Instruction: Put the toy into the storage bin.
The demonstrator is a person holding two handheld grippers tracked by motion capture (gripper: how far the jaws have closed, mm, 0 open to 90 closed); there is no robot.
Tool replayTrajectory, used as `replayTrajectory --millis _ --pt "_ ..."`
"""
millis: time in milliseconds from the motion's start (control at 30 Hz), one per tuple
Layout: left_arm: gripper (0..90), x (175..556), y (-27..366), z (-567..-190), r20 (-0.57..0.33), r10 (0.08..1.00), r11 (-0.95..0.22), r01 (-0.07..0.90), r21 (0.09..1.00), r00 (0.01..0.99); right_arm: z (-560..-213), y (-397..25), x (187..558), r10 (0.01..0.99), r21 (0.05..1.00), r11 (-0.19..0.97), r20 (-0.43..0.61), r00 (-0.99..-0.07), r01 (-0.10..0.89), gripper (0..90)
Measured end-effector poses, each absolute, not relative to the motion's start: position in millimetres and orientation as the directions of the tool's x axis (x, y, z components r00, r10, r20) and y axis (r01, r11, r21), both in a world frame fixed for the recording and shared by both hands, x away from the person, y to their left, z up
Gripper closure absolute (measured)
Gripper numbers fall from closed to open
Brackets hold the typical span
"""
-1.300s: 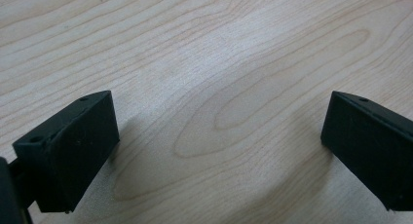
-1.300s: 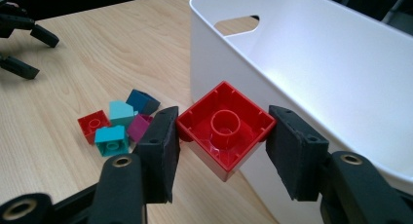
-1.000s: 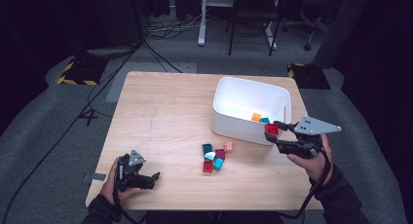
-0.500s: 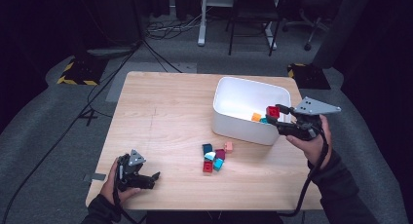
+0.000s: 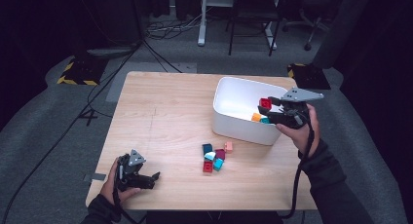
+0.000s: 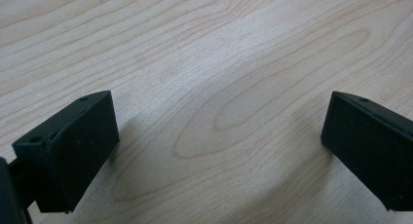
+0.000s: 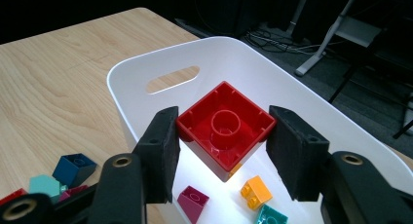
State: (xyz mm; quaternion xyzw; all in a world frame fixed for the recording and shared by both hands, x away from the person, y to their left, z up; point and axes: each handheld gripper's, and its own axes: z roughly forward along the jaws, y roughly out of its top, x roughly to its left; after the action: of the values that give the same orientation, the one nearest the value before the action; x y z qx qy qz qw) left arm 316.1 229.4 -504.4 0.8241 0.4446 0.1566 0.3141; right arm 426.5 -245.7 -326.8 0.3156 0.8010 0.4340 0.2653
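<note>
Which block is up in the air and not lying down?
The red block, pinched in the right hand-held gripper above the white bin. The orange block lies inside the bin; the dark blue block lies on the table.

Red block (image 7: 224,128) with glossy red hollow underside, pinched between black pads of the right hand-held gripper (image 7: 223,151). White tub (image 5: 229,95), plain, bright inside. In the tub: orange block (image 7: 256,191), teal block (image 7: 271,216), magenta sloped block (image 7: 193,198). Pale wood bench (image 5: 165,117), light tan with darker brown grain rings and streaks. On the bench: dark navy block (image 5: 207,148), maroon block (image 5: 220,154), salmon-pink block (image 5: 228,146), pale aqua block (image 5: 210,156), cyan block (image 5: 218,164), red block (image 5: 207,166). Black left hand-held gripper (image 5: 146,179) with grey top plate; matte black jaws. Grey floor (image 5: 44,121); yellow-and-black hazard stripes (image 5: 77,74) at mat edges.
</note>
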Motion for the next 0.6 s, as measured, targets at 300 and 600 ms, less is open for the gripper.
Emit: replayTrajectory --millis 300,600 --pt "0.5 316.1 229.4 -504.4 -0.021 0.831 -0.407 0.634 0.657 0.555 -336.8 -243.7 444.5 0.759 0.847 0.419 -0.129 -0.639 0.326 47.0" --pt "0.5 316.1 229.4 -504.4 -0.021 0.831 -0.407 0.635 0.657 0.555 -341.7 -241.5 448.0 0.765 0.838 0.425 -0.130 -0.631 0.342 46.1"
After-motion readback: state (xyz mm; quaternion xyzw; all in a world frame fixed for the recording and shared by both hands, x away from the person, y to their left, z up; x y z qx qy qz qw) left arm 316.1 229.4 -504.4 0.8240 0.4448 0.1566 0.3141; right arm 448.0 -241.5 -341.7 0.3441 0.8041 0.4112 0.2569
